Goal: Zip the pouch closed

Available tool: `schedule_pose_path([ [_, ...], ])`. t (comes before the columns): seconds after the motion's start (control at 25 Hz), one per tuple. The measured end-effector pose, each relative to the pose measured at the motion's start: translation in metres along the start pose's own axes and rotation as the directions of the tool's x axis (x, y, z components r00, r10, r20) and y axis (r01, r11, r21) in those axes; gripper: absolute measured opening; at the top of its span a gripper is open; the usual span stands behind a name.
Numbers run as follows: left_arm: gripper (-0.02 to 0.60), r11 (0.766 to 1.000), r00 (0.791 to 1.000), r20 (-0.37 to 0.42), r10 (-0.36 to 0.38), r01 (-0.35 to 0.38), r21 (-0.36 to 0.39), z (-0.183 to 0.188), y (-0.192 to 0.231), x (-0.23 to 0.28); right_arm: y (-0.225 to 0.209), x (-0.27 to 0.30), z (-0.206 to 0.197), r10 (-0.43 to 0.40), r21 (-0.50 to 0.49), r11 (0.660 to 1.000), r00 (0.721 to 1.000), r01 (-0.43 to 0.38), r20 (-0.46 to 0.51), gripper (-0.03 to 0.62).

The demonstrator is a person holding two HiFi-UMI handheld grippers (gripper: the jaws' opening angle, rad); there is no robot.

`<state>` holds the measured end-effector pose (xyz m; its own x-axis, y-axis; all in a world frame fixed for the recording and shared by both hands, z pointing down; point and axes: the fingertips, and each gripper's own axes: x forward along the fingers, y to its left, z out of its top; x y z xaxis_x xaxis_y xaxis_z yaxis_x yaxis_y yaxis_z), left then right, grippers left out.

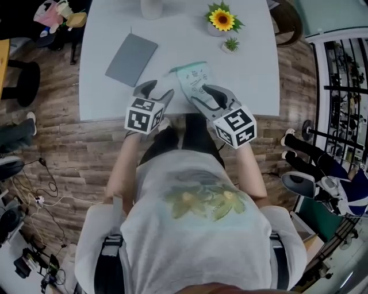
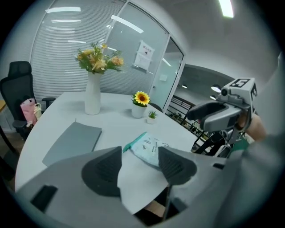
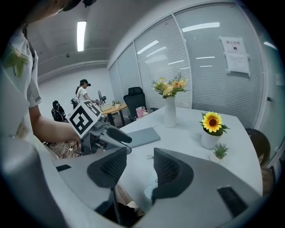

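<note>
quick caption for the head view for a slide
Person at a white table holds the open left tool and open right tool by a pale pouch's near end

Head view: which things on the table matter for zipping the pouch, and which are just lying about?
For the job:
pouch
left gripper, fingers apart, empty
right gripper, fingers apart, over the pouch

Lying about:
grey folder
sunflower pot
small green plant
white vase
</note>
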<state>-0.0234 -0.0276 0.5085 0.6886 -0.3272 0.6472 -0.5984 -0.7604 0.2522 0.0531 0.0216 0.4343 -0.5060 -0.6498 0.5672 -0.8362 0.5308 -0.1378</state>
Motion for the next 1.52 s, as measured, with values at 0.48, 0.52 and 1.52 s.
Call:
schedule_pose_path([
  [0.48, 0.247, 0.993, 0.996, -0.055, 0.070, -0.076, -0.096, 0.001, 0.025, 0.029, -0.045, 0.046, 0.034, 0.158, -0.139, 0.976, 0.983, -0.170, -0.093, 0.199],
  [0.52, 0.247, 0.991, 0.995, -0.060, 0.077, -0.083, -0.101, 0.001, 0.027, 0.031, -0.048, 0.049, 0.036, 0.171, -0.148, 0.972, 0.980, -0.185, -0.101, 0.199],
  [1.52, 0.238, 0.957, 0.969, -0.180, 0.172, -0.207, -0.202, -0.022, 0.048, 0.093, -0.074, 0.156, 0.018, 0.415, -0.375, 0.740, 0.818, -0.558, -0.397, 0.199],
])
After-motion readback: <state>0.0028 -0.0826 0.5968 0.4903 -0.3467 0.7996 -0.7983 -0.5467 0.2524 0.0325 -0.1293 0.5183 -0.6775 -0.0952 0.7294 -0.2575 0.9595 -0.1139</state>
